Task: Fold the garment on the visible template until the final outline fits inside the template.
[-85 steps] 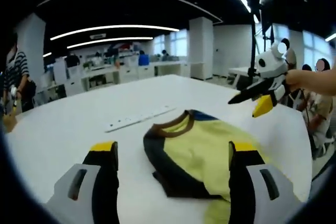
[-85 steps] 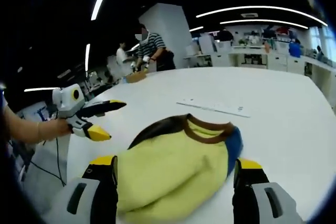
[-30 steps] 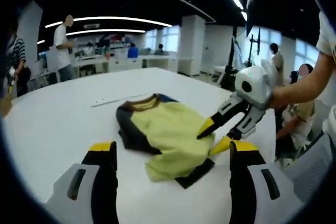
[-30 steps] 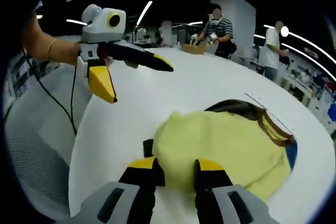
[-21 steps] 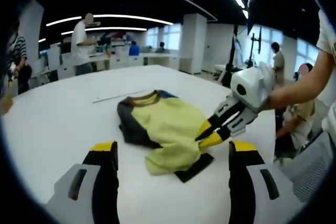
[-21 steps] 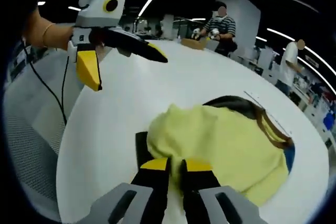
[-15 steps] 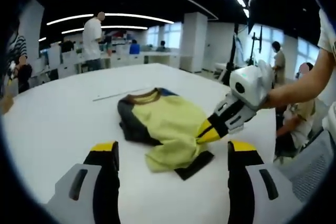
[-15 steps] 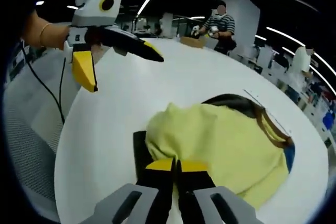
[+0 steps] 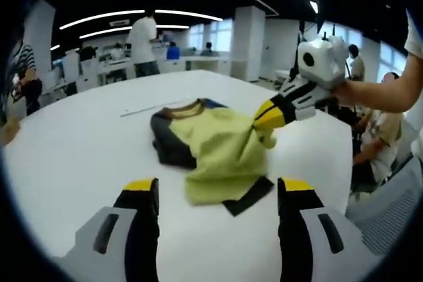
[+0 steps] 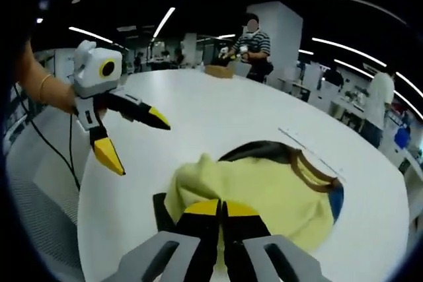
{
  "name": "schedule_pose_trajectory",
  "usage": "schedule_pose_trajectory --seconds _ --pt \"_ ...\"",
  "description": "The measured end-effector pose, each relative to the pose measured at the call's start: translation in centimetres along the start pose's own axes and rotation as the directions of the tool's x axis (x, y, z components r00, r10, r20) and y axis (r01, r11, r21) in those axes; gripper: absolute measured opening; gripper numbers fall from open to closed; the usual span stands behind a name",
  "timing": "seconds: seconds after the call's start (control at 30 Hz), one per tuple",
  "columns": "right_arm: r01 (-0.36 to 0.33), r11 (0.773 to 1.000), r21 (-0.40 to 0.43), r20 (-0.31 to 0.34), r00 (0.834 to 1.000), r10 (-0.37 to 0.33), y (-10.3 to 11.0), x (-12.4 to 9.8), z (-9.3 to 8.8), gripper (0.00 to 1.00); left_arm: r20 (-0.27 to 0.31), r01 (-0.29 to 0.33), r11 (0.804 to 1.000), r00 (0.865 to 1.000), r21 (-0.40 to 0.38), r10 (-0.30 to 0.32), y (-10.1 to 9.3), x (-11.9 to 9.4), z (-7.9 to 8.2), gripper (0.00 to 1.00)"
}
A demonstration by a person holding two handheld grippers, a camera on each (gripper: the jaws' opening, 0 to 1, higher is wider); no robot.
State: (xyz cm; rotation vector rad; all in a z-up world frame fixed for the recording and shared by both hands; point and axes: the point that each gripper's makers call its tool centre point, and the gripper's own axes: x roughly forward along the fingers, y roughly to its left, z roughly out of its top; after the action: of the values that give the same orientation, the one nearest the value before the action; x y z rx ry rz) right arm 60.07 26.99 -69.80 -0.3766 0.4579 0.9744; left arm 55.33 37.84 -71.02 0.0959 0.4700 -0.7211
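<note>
Lifted since a moment ago, my right gripper [image 10: 221, 211] stays clenched on the yellow garment's [image 9: 221, 153] edge; my left gripper [image 9: 217, 193] hangs open above the table [image 9: 79, 143].

I cannot see template under yellow knit garment with dark sleeves [image 9: 218, 150]; pinched hem hidden between right gripper [image 10: 221, 211] tips.

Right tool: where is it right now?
In the left gripper view the right tool is shut on the yellow garment's right edge, lifting it above the white table.
</note>
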Motion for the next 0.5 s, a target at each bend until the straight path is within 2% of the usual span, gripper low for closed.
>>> schedule_pose_trajectory --seconds 0.37,0.5 --pt "0.057 0.998 -0.012 -0.004 0.998 -0.057 -2.6 -2.4 0.6 0.00 -0.031 0.000 1.000 1.000 0.003 0.000 -0.2 0.5 -0.8 0.66" --pt "0.072 0.997 -0.015 0.001 0.997 -0.072 -3.3 -3.2 0.9 0.00 -0.047 -0.011 1.000 0.999 -0.005 0.011 -0.2 0.9 -1.2 0.60"
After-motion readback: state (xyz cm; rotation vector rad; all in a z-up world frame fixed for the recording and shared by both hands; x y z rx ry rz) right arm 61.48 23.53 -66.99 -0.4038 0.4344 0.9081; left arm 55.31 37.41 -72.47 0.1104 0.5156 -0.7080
